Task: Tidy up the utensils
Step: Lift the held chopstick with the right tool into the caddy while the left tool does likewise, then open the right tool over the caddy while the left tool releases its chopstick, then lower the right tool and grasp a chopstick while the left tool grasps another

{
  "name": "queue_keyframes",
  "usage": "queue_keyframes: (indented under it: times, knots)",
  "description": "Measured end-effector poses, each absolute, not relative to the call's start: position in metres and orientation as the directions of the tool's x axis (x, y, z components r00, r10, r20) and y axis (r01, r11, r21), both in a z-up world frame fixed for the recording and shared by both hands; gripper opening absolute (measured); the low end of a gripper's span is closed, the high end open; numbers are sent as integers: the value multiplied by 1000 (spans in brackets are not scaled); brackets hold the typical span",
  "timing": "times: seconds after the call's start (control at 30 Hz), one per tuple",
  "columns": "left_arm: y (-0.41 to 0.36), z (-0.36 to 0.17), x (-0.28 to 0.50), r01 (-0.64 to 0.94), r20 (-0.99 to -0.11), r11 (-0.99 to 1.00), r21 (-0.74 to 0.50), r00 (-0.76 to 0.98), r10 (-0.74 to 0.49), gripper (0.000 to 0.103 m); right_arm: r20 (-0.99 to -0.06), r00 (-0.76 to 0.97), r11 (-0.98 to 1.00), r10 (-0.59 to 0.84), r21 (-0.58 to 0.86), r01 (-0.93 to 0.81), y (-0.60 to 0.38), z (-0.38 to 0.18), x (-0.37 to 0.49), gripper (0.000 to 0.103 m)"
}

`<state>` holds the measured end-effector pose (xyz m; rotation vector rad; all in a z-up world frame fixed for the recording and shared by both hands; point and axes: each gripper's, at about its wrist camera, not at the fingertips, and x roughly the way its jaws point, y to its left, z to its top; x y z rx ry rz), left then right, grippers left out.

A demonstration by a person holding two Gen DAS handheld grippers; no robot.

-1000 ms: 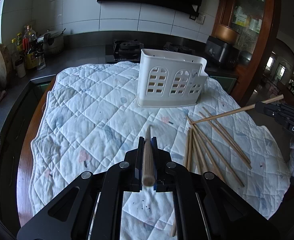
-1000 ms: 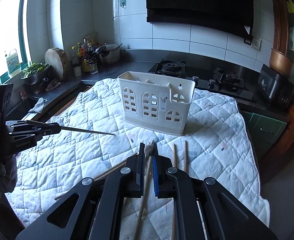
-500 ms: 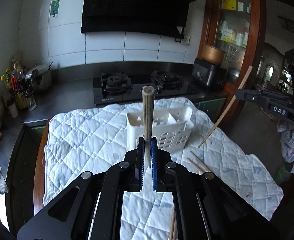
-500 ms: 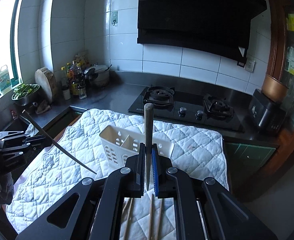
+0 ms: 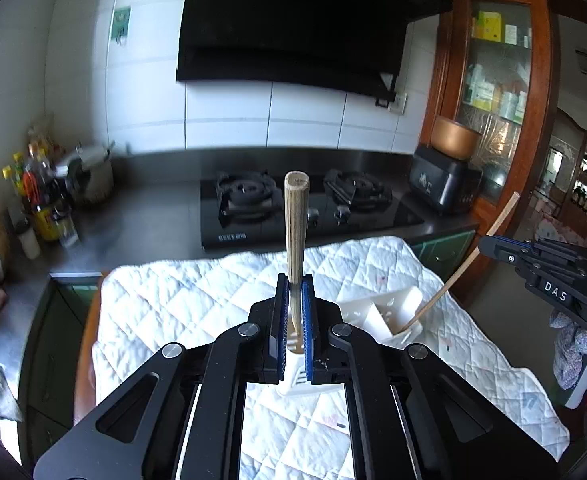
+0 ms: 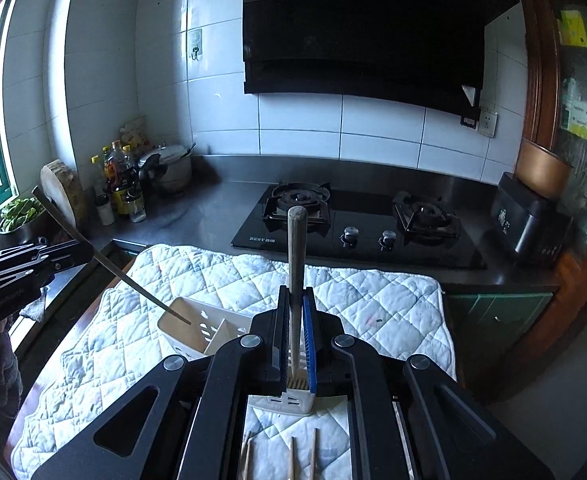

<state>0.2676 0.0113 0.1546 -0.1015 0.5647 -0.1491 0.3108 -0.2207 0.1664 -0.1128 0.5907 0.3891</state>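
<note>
My left gripper (image 5: 295, 280) is shut on a wooden chopstick (image 5: 296, 232) held upright, its lower tip down in the left end of the white slotted utensil holder (image 5: 377, 312). My right gripper (image 6: 296, 292) is shut on a second chopstick (image 6: 296, 248), also upright, its tip in the holder's right end (image 6: 197, 328). In the left wrist view the right gripper (image 5: 489, 246) shows at the right with its chopstick (image 5: 461, 272) slanting into the holder. In the right wrist view the left gripper (image 6: 81, 252) shows at the left. Several loose chopsticks (image 6: 293, 460) lie on the quilted cloth.
The white quilted cloth (image 5: 197, 292) covers the table. Behind it runs a dark counter with a gas hob (image 6: 357, 224), bottles (image 6: 123, 184) and a pot (image 6: 169, 168) at the left, and a black appliance (image 6: 529, 220) at the right. A wooden cabinet (image 5: 497, 80) stands at the right.
Both grippers have swung their chopsticks from nearly level to upright and come over the holder. The chopstick tips have gone down into the holder's two ends.
</note>
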Motion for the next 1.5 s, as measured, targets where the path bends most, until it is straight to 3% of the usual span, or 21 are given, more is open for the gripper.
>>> queue_keyframes:
  times: [0.37, 0.43, 0.47, 0.5, 0.53, 0.57, 0.77, 0.97, 1.5]
  knots:
    - [10, 108, 284, 151, -582, 976, -158, 784, -215, 8, -631, 712, 925, 309, 26, -378, -221, 117, 323, 7]
    - [5, 107, 281, 151, -582, 979, -138, 787, -203, 9, -627, 715, 927, 309, 32, -373, -224, 117, 321, 12]
    - [5, 107, 280, 153, -579, 978, -141, 789, -207, 15, -624, 716, 927, 314, 40, -372, -226, 117, 321, 19]
    - [5, 109, 277, 149, -575, 978, -144, 792, -205, 32, -618, 724, 931, 306, 36, -363, -228, 119, 319, 21]
    - [6, 112, 275, 139, -567, 980, -143, 800, -196, 42, -614, 731, 933, 299, 27, -359, -230, 120, 317, 22]
    - [6, 115, 271, 135, -556, 981, -141, 809, -191, 46, -609, 738, 935, 293, 19, -355, -232, 122, 313, 25]
    - [9, 134, 239, 129, -514, 981, -141, 838, -184, 46, -559, 779, 940, 286, 5, -341, -248, 138, 277, 37]
    - [9, 130, 188, 126, -498, 984, -125, 850, -172, 46, -549, 779, 932, 302, -3, -364, -263, 134, 227, 38]
    - [6, 15, 84, 117, -616, 979, -168, 763, -196, 46, -684, 657, 928, 317, 80, -364, -289, 3, 103, 35]
